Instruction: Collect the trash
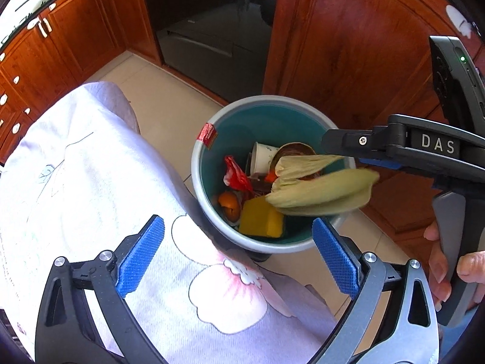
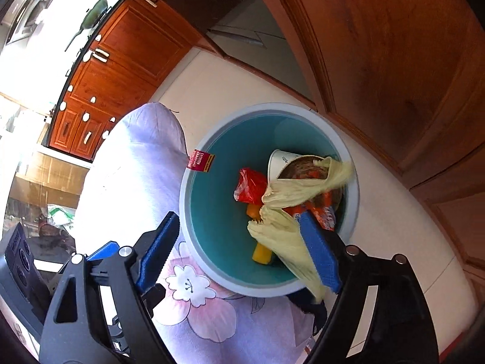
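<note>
A round trash bin (image 1: 200,163) with a grey rim and teal inside stands on the floor beside the table; it also shows in the right wrist view (image 2: 212,212). It holds a paper cup (image 1: 263,156), a red wrapper (image 1: 235,174), orange peel (image 1: 229,201) and a yellow sponge (image 1: 260,220). Pale yellow corn husks (image 1: 321,191) hang over the bin; in the right wrist view the husks (image 2: 288,242) lie against the right finger's pad (image 2: 318,251). My right gripper (image 2: 239,248) is open above the bin. My left gripper (image 1: 239,254) is open and empty over the table edge.
A table with a lilac flowered cloth (image 1: 91,182) lies left of the bin. Wooden cabinets (image 1: 348,45) stand behind and to the right. A dark appliance (image 1: 212,39) sits at the back. The floor is pale tile (image 1: 157,91).
</note>
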Demonstrator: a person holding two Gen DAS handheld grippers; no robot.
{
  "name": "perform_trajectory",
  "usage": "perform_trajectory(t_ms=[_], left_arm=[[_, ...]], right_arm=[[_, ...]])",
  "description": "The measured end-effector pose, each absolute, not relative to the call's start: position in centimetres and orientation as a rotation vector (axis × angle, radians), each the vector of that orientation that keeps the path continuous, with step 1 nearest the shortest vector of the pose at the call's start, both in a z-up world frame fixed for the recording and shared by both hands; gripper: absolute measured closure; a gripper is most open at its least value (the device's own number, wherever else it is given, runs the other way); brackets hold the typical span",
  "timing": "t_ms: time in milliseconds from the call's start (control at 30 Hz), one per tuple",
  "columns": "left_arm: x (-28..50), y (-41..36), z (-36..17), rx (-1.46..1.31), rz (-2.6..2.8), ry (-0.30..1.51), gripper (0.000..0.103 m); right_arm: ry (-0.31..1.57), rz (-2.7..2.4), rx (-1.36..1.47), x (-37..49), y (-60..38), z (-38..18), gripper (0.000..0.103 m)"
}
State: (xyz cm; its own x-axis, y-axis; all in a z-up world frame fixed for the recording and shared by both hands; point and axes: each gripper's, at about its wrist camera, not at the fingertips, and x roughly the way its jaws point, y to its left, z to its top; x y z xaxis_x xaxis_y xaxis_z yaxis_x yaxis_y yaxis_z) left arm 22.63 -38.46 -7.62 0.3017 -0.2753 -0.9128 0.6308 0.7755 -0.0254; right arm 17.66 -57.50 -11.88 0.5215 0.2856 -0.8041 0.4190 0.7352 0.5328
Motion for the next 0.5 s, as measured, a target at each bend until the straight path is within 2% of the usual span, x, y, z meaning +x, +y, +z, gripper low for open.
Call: perform_trajectory(t_ms=[200,500], left_arm=[[21.2,-37.3,-6.3,0.343,-0.622,1.086,0.004],[18.0,-34.1,-2.8,0.297,-0.606,1.027,0.004]], right_arm=[[1.042,-0.119,0.786,16.1,-57.4,-10.5,0.021],[1.005,-0.118,0.755,12.6,-55.4,-7.1,0.012]])
